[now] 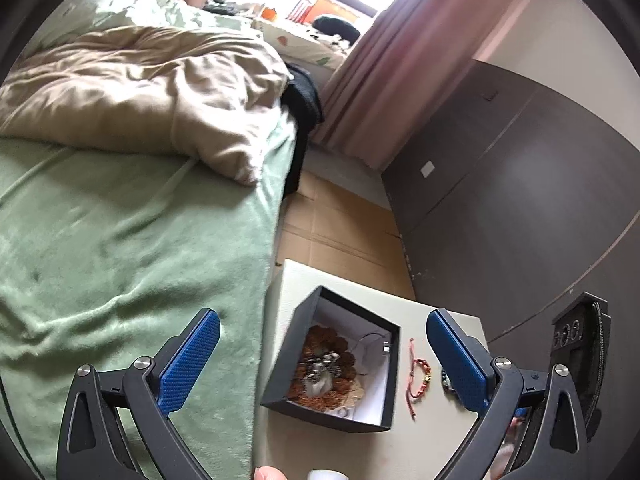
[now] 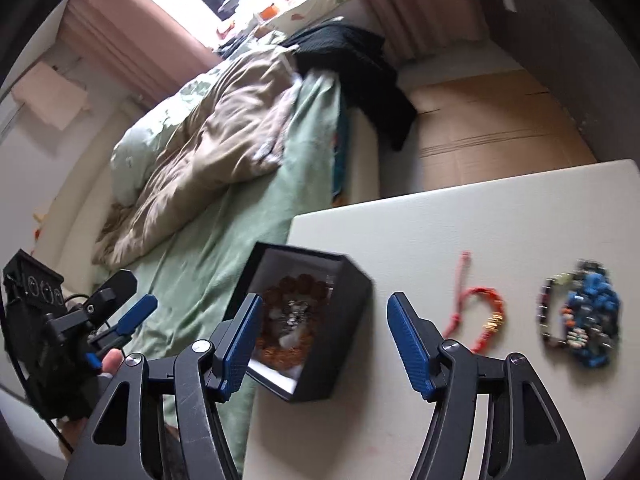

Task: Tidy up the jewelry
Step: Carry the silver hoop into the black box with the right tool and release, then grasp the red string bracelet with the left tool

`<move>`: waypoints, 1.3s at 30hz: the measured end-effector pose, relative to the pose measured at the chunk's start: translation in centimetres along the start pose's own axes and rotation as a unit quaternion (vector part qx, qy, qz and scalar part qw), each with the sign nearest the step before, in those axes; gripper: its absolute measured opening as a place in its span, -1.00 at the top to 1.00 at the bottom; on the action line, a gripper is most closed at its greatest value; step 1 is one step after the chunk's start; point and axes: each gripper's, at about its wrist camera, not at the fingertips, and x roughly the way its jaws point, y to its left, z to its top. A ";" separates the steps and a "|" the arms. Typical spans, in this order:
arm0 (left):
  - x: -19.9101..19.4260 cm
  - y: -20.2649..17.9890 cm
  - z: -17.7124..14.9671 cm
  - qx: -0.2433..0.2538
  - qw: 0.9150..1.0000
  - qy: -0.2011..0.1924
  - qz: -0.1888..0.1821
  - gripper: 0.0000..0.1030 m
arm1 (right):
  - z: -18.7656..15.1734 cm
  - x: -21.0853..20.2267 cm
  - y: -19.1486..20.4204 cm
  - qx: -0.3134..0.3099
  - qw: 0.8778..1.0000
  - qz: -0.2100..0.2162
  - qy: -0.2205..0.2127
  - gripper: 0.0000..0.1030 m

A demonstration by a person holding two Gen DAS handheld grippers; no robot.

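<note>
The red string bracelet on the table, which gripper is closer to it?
Right. The right gripper hangs open just beside the red string bracelet, between it and the black box. The left gripper, also open, sits farther off, over the box's far side near the bed.

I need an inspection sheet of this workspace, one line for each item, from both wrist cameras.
Surface: pale table, beside the bed.
Job's things: open black box holding beaded jewelry; red cord bracelet and blue bead pile on the table, outside the box.
Clutter: nothing seen on the table.
Grippers: left gripper open, empty; right gripper open, empty.
Cables: dark cable behind the left gripper.
Surroundings: green bed, curtain, dark wardrobe.
</note>
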 end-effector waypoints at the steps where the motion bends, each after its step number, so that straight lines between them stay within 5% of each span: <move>1: 0.0 -0.3 -0.1 0.003 1.000 0.000 -0.004 -0.99 | -0.1 -0.6 -0.5 0.003 1.000 -0.005 -0.005 -0.26; 11: 1.2 -3.6 -1.4 0.040 0.998 0.028 -0.036 -0.99 | -1.4 -6.7 -4.0 0.029 0.997 -0.072 -0.030 -0.28; 16: 1.9 -5.9 -2.4 0.075 0.996 0.035 -0.034 -0.99 | -3.0 -8.9 -6.4 0.062 0.993 -0.089 -0.052 -0.92; 28: 4.0 -11.2 -5.7 0.153 0.987 0.050 -0.006 -0.99 | -5.3 -12.2 -10.7 0.123 0.977 -0.159 -0.066 -0.92; 39: 6.1 -14.4 -7.7 0.195 0.977 0.078 -0.031 -0.89 | -4.7 -14.3 -12.8 0.138 0.967 -0.189 -0.095 -0.92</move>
